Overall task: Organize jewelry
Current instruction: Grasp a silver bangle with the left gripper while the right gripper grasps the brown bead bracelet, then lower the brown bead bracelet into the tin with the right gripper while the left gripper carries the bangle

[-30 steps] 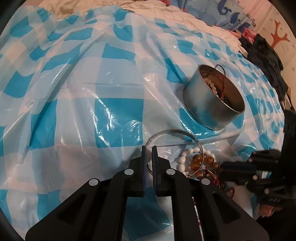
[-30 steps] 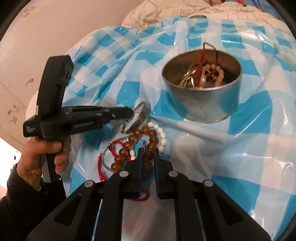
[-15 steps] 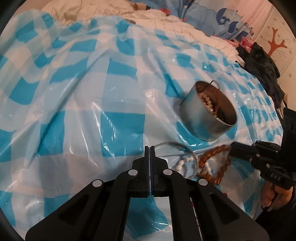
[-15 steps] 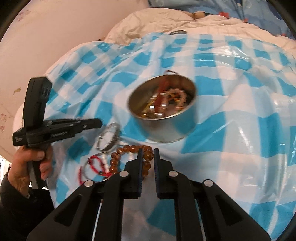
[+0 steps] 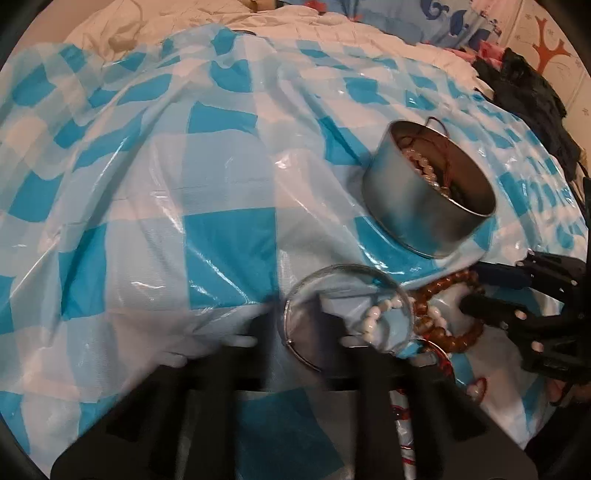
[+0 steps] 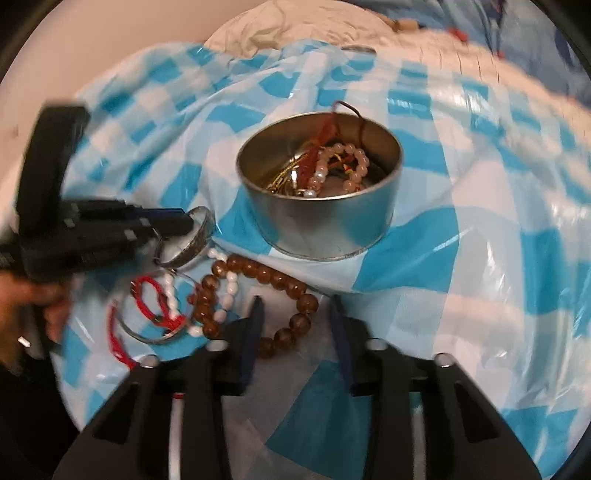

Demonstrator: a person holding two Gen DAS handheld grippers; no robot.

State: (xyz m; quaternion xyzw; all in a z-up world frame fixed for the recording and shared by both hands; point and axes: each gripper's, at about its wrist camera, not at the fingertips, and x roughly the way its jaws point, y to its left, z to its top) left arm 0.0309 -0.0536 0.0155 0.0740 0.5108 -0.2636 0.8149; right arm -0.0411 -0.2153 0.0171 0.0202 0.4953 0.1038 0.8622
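A round metal tin (image 6: 321, 218) holding several bracelets stands on the blue checked plastic sheet (image 6: 480, 258); it also shows in the left wrist view (image 5: 424, 199). In front of it lie a brown bead bracelet (image 6: 266, 280), a white bead bracelet (image 6: 225, 291), a red cord (image 6: 155, 299) and a silver bangle (image 6: 188, 240). My left gripper (image 5: 299, 325) is open, blurred, with the silver bangle (image 5: 347, 314) just at its fingertips. My right gripper (image 6: 295, 314) is open over the brown beads' near edge.
White bedding (image 5: 184, 22) lies past the sheet's far edge. Dark clothes (image 5: 528, 88) are piled at the far right. A pale wall (image 6: 92, 48) rises on the left in the right wrist view.
Both grippers have opened; they were shut half a second ago. The left one let go of the silver bangle. The right one has moved back down close to the brown beads.
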